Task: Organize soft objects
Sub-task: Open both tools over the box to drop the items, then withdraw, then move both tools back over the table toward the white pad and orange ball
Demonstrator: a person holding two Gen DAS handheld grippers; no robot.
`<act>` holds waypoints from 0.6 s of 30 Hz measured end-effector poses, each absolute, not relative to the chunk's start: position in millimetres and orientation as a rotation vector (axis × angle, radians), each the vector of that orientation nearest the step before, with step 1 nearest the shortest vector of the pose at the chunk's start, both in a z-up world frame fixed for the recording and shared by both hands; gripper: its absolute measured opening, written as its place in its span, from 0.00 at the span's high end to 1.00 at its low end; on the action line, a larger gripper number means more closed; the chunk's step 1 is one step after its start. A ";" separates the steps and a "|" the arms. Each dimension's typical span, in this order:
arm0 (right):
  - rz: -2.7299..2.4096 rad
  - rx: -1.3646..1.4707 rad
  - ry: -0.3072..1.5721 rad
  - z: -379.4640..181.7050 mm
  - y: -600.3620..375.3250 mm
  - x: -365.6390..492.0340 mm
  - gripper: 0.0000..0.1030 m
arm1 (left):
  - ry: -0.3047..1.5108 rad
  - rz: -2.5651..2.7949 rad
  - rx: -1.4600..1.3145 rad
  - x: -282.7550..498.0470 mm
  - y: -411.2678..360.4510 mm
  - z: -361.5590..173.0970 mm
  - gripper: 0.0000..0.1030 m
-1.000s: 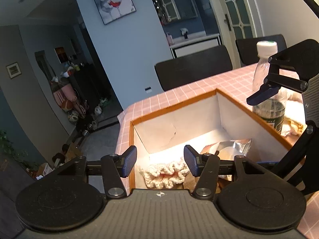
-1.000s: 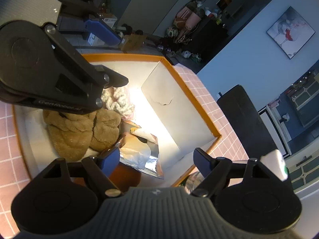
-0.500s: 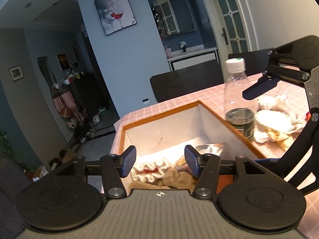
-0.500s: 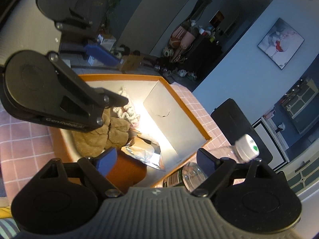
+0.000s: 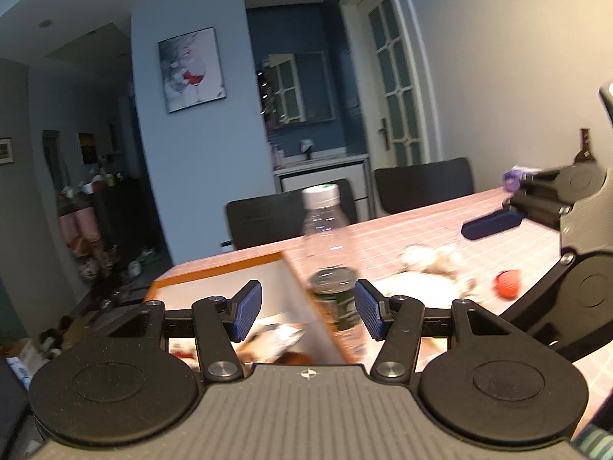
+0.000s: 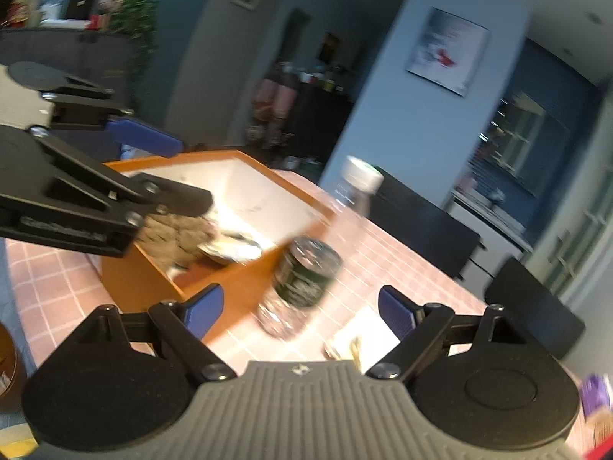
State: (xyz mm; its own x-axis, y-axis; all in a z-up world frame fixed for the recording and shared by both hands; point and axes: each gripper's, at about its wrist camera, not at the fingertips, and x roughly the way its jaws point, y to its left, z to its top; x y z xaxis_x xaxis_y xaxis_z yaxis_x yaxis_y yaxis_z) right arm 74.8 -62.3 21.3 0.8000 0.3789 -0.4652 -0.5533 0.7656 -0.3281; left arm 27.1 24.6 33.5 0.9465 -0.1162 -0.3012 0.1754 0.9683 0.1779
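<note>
The orange box (image 6: pixel 214 268) stands on the pink checked table (image 6: pixel 49 287) and holds the soft things: a brown plush lump (image 6: pixel 180 237) lies against the box's near wall, with a crinkled silvery packet (image 6: pixel 233 249) just beside it, deeper in the box; in the left wrist view the box (image 5: pixel 214 268) shows its orange rim and white inner wall, its contents too blurred to name. Just outside the box's right wall a clear plastic bottle (image 5: pixel 331 260) stands with a white cap and a dark label; the right wrist view shows the same bottle (image 6: pixel 318 260) touching or almost touching the box's corner. Beyond the bottle, away from the box, a pale soft heap (image 5: pixel 429 264) lies on the table with a small red ball (image 5: pixel 507 283) near it. The left gripper (image 5: pixel 308 310) hovers over the box's right wall, jaws parted, nothing between the pads; the right gripper (image 6: pixel 299 306) hangs outside the box near the bottle, its jaws wide and just lately opening further, empty too. Black chairs (image 5: pixel 421 188) stand at the table's far edge, well away from the box.
</note>
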 end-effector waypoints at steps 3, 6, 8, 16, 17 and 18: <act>0.466 -0.437 0.418 11.6 -82.8 73.7 0.16 | 0.284 -0.180 0.173 23.8 11.4 28.5 0.36; 0.425 -0.392 0.453 4.1 -102.3 74.5 0.16 | 0.296 -0.224 0.120 25.7 0.4 23.0 0.36; 0.400 -0.360 0.475 -1.9 -114.3 74.9 0.16 | 0.310 -0.254 0.088 28.3 -6.0 18.0 0.36; 0.318 -0.275 0.553 -22.8 -156.1 83.7 0.16 | 0.381 -0.329 0.030 41.5 -26.2 -2.6 0.36; 0.311 -0.266 0.559 -24.3 -159.4 84.3 0.16 | 0.387 -0.333 0.028 41.9 -28.4 -4.9 0.36; 0.307 -0.258 0.563 -26.0 -162.3 82.7 0.16 | 0.394 -0.335 0.028 44.3 -34.4 -7.4 0.36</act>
